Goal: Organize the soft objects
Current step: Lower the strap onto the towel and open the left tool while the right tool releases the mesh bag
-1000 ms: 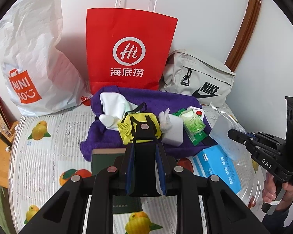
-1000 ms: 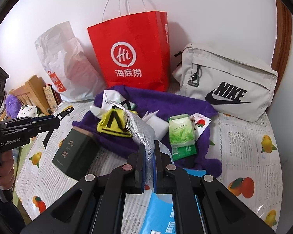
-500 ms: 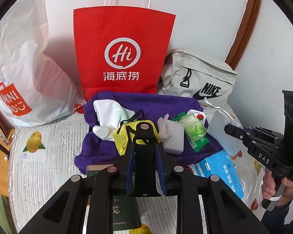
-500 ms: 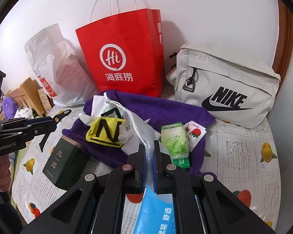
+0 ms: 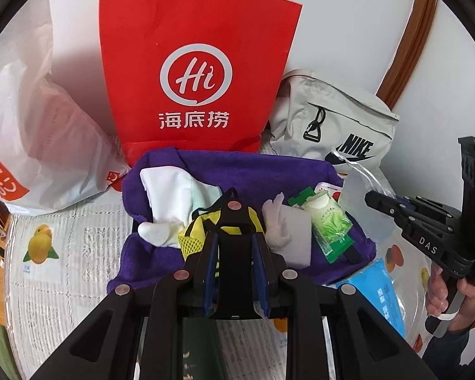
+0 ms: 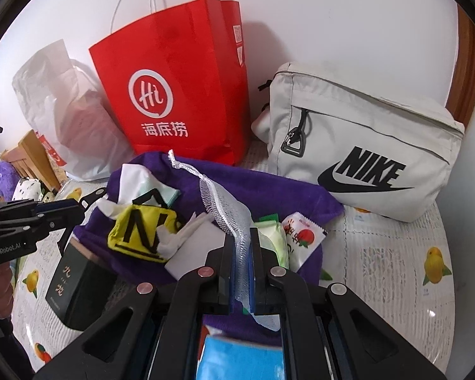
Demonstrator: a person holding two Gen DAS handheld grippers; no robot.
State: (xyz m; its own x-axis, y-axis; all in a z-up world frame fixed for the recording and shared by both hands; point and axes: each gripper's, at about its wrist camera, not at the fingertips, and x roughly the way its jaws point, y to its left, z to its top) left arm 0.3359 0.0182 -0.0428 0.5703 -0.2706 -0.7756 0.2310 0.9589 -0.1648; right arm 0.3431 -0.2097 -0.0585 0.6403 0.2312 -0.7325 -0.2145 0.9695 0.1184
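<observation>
A purple towel (image 5: pixel 237 167) lies on the table with soft items on it: a white cloth (image 5: pixel 171 190), a yellow mesh pouch (image 5: pixel 193 237), a white tissue pack (image 5: pixel 296 240) and a green wipes pack (image 5: pixel 329 221). My left gripper (image 5: pixel 234 218) is shut on the black strap of the yellow pouch. My right gripper (image 6: pixel 240 247) is shut on a white mesh drawstring bag (image 6: pixel 224 209), held above the towel (image 6: pixel 269 190). The right gripper also shows in the left wrist view (image 5: pixel 376 199), the left one in the right wrist view (image 6: pixel 76 209).
A red paper bag (image 5: pixel 199 72), a white plastic Miniso bag (image 5: pixel 38 139) and a grey Nike bag (image 6: pixel 364 145) stand against the wall. A dark green box (image 6: pixel 76 285) and a blue pack (image 6: pixel 240 361) lie near the towel's front edge.
Both grippers have moved forward toward the bags at the wall. The left one has reached the yellow pouch; the right still holds the mesh bag.
</observation>
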